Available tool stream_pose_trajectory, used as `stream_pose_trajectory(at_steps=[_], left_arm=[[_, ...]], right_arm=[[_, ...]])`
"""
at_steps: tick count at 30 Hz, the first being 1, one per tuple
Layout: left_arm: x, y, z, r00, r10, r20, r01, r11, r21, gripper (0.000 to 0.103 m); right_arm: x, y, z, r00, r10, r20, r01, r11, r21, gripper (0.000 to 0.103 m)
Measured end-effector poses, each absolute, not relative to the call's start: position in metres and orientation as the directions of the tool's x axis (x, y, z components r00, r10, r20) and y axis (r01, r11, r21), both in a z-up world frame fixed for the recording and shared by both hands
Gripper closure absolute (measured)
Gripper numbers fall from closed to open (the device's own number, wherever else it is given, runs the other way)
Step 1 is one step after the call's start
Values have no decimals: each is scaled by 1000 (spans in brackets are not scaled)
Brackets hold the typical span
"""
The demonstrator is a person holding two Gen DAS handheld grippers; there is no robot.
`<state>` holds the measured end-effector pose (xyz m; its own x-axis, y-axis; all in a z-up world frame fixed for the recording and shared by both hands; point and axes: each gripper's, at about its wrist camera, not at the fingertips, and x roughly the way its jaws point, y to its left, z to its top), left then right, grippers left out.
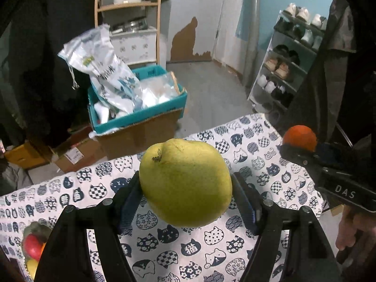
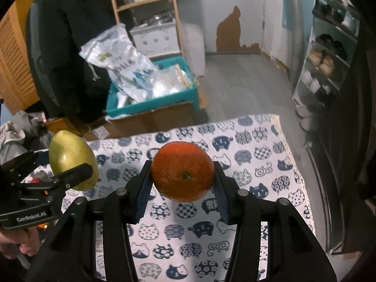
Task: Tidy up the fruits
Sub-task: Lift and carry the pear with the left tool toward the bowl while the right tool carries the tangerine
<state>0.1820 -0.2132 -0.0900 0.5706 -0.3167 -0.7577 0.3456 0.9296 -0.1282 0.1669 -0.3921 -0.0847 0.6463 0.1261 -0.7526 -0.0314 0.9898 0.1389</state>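
Observation:
My left gripper (image 1: pixel 185 188) is shut on a yellow-green pear (image 1: pixel 185 182), held in the air above the cat-print tablecloth (image 1: pixel 258 155). My right gripper (image 2: pixel 182 176) is shut on an orange (image 2: pixel 182 174), also lifted off the cloth. In the right wrist view the pear (image 2: pixel 70 157) shows at the left in the left gripper (image 2: pixel 68 174). In the left wrist view the orange (image 1: pixel 299 137) shows at the right edge above the right gripper's black body. A bowl of fruit (image 1: pixel 33 246), with a red and a yellow piece, sits at the lower left of the table.
Beyond the table's far edge stand a teal box (image 1: pixel 138 115) stuffed with plastic bags on cardboard boxes, a wooden shelf (image 1: pixel 127 7) and a shoe rack (image 1: pixel 286 65) at the right. A person's hand (image 1: pixel 352 230) holds the right gripper's handle.

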Motion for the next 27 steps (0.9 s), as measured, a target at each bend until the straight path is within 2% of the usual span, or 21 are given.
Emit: stream_pose_trajectory(at_steps=[15,27], left_arm=[[137,-181,-33,652,-323,-686,349,931,-107,28],[114,-134,-28,692,-268,-670,282,955,-92,28]], right_arm=[[140,-358,-32,704,190,-685,-122,982,147,55],[132,-313,-24,689,255,-679,-217,966,142,55]])
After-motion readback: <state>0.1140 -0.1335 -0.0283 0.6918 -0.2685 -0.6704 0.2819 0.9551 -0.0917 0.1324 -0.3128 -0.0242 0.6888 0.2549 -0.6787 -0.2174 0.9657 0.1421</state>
